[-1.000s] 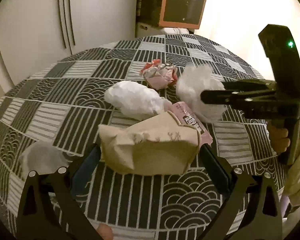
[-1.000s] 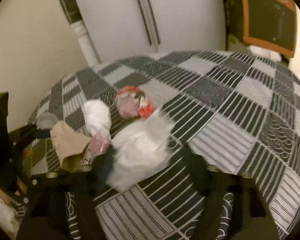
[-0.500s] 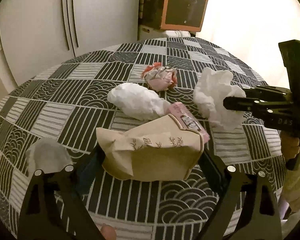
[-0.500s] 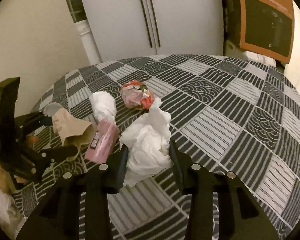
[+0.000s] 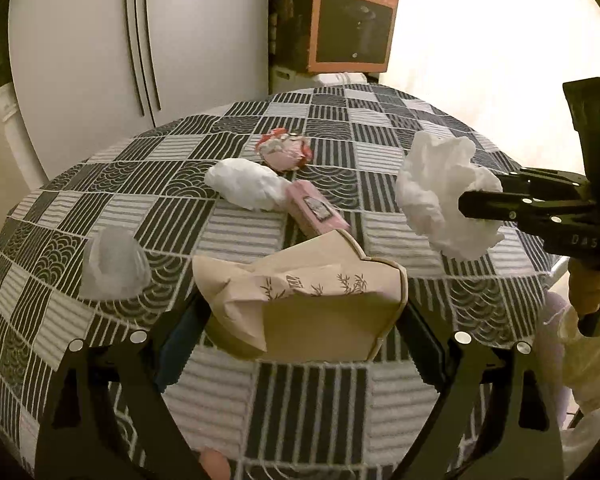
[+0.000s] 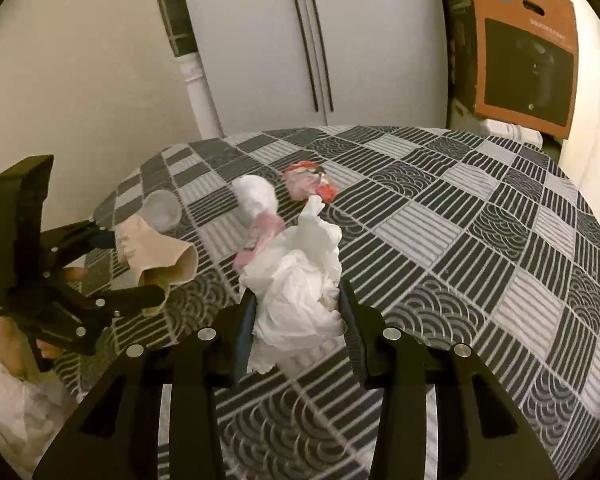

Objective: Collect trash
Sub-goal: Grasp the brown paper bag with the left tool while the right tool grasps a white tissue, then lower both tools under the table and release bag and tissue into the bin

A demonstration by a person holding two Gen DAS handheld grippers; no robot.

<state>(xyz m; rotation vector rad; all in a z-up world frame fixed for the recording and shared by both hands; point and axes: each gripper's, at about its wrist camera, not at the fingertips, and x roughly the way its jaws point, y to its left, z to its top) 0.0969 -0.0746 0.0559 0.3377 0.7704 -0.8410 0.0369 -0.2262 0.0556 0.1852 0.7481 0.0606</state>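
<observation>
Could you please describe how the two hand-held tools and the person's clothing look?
Both the left tool and the right tool are matte black, with long flat fingers, triangular cut-outs and round silver rivets. The right one carries faint letters on its side. No cables show. A pale cream sleeve covers the right arm.

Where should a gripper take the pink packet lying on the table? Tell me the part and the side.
Pinch the pink packet across its narrow width near the free end closest to the tan paper bag, coming from above. It lies flat, and the white wad crowds its far end.

Open tablecloth (image 6: 480,240) rightward; pink wrapper (image 5: 286,152) and wad (image 5: 244,188) mid-table.
</observation>
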